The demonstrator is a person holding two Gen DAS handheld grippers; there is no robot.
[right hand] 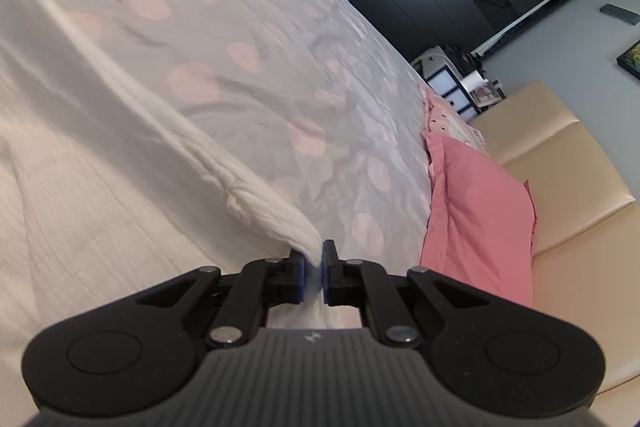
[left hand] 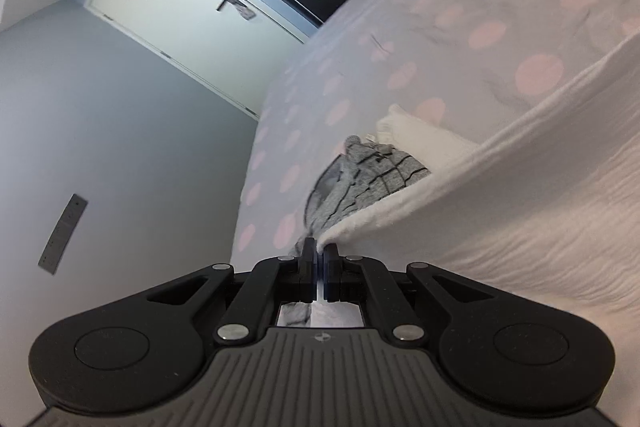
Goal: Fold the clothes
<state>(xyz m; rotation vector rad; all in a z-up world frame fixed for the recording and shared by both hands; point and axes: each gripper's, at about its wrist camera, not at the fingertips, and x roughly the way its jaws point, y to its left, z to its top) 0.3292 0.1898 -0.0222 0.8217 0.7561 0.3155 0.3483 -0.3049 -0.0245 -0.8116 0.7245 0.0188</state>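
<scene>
While both grippers pinch its hem, the white ribbed cotton garment (left hand: 500, 211) hangs stretched over the bed.

Left gripper (left hand: 319, 253) has its jaws fully closed on one corner of the cloth; right gripper (right hand: 314, 255) is nearly closed on the other corner (right hand: 308, 241). Just beyond the left gripper lies a grey checked garment (left hand: 360, 183) on the white bedspread with pink dots (right hand: 248, 27); right of the right gripper sits a pink pillow (right hand: 480, 211).

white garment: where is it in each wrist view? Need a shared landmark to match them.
Left wrist: white garment fills the right side, its corner pinched in the left gripper at bottom centre.
Right wrist: the garment fills the left side, its corner pinched in the right gripper at bottom centre.
Shared landmark: the pink-dotted bedspread behind the garment in both.
</scene>
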